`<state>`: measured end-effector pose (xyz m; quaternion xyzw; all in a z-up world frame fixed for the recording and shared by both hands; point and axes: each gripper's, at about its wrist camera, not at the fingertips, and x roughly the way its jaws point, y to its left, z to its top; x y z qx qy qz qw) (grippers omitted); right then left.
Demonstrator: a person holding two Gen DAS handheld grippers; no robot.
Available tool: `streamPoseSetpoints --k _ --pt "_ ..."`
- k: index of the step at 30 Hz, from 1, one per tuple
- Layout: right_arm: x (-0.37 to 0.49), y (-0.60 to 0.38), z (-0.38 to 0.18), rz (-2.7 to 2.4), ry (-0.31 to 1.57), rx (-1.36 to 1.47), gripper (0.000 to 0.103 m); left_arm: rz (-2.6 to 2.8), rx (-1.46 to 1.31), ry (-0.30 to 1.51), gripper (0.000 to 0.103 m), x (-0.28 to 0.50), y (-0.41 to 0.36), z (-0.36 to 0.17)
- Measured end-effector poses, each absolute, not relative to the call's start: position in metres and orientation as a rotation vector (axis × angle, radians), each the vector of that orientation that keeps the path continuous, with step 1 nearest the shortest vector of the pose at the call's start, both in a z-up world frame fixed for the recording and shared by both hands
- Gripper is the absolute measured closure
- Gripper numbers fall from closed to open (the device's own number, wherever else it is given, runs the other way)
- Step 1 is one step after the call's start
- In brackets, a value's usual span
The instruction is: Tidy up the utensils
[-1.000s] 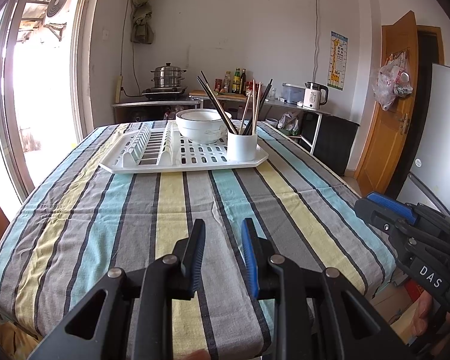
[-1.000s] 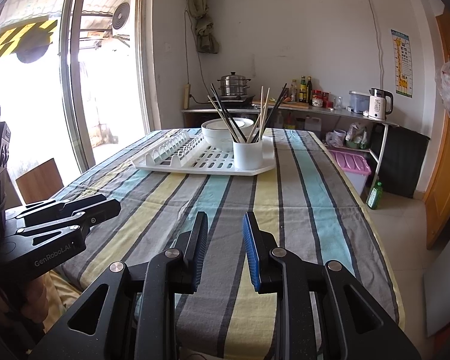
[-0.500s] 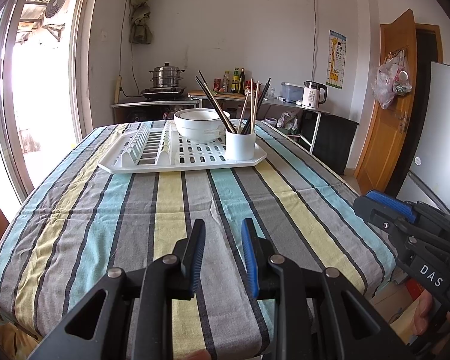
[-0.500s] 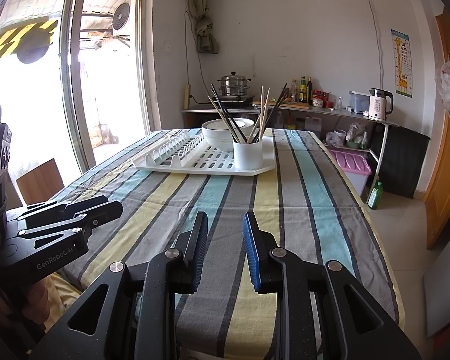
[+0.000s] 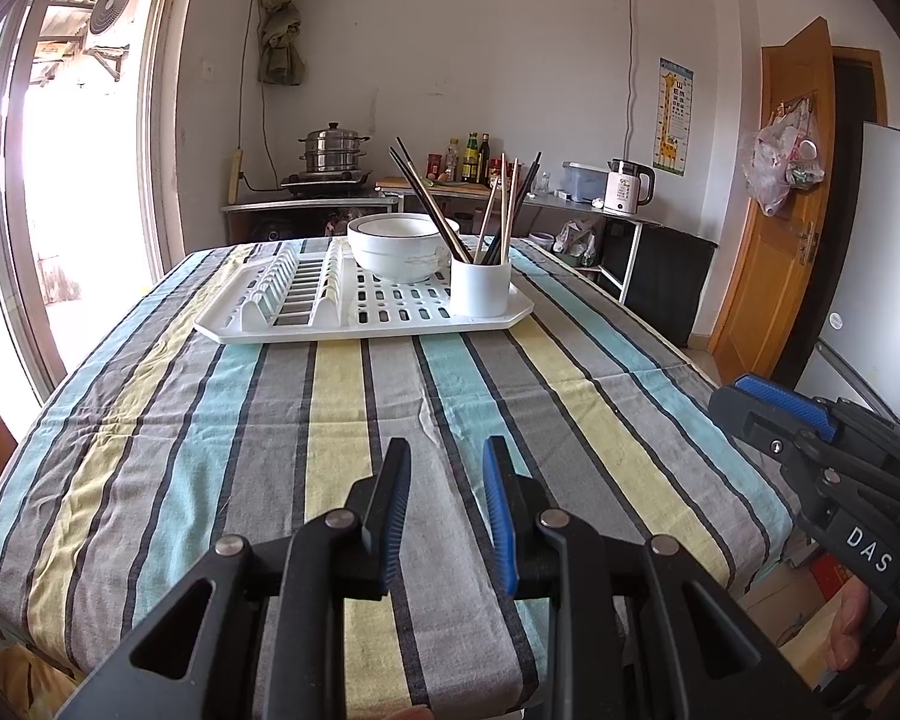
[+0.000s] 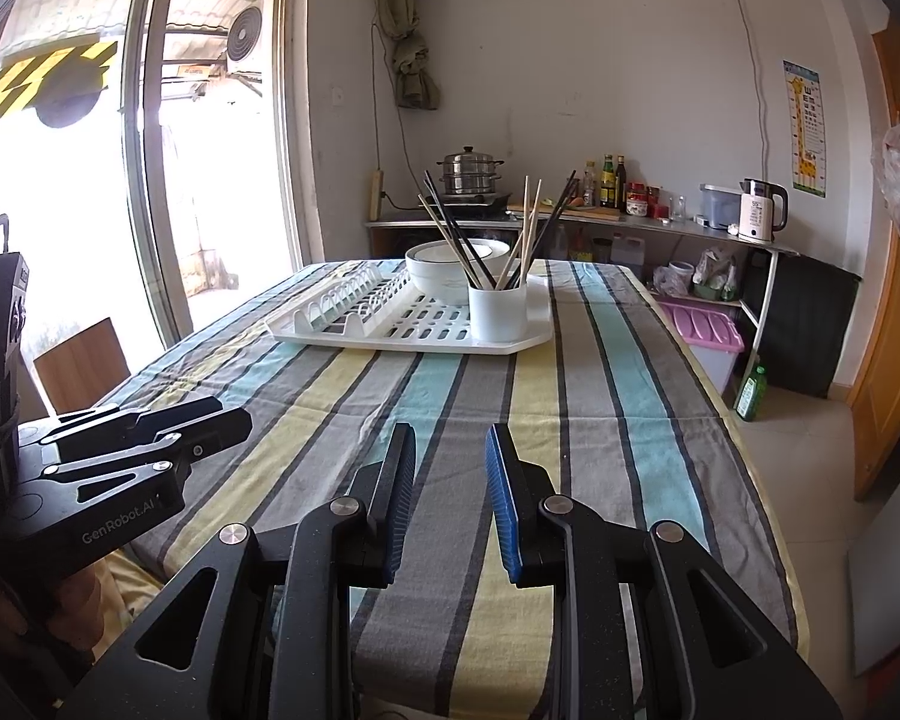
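Left wrist view.
- Left hand-held gripper (image 5: 444, 510): black frame, blue pads, jaws parted by a moderate gap, nothing between them. It hangs low over the near edge of the counter (image 5: 270, 420), which is draped in a grey, yellow and teal striped cloth.
- White slotted plastic drying tray (image 5: 282, 324): at the far end of the counter, well apart from both grippers.
- White cylindrical holder (image 5: 480, 288): upright on the tray's right front corner. Dark and pale wooden chopsticks (image 5: 432, 204) stand in it, fanned out.
- White ceramic bowls (image 5: 396, 246): stacked just behind the holder, on the tray.
- Change over the last second: the tray sits slightly lower and nearer in view, so the gripper has eased forward a little; jaw gap unchanged.

Right wrist view.
- Right hand-held gripper (image 6: 450, 504): same build, jaws parted about as far, empty, also over the near counter edge.
- Left gripper visible at the lower left; it has crept slightly forward and up.
- Tray, holder and chopsticks unchanged; no loose utensil shows on the cloth.

Judgement: the utensils already stand gathered in the holder. This fits either sorting yet to come or a finished tidy, and the small forward drift settles neither.
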<state>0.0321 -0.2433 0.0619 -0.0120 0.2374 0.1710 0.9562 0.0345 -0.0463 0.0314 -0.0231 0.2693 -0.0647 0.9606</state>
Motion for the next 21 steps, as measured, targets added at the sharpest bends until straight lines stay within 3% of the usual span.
streamPoseSetpoints --k 21 --pt "0.0308 -0.2412 0.0603 0.348 0.486 -0.027 0.078 -0.143 -0.039 0.545 0.077 0.0352 -0.0488 0.0267"
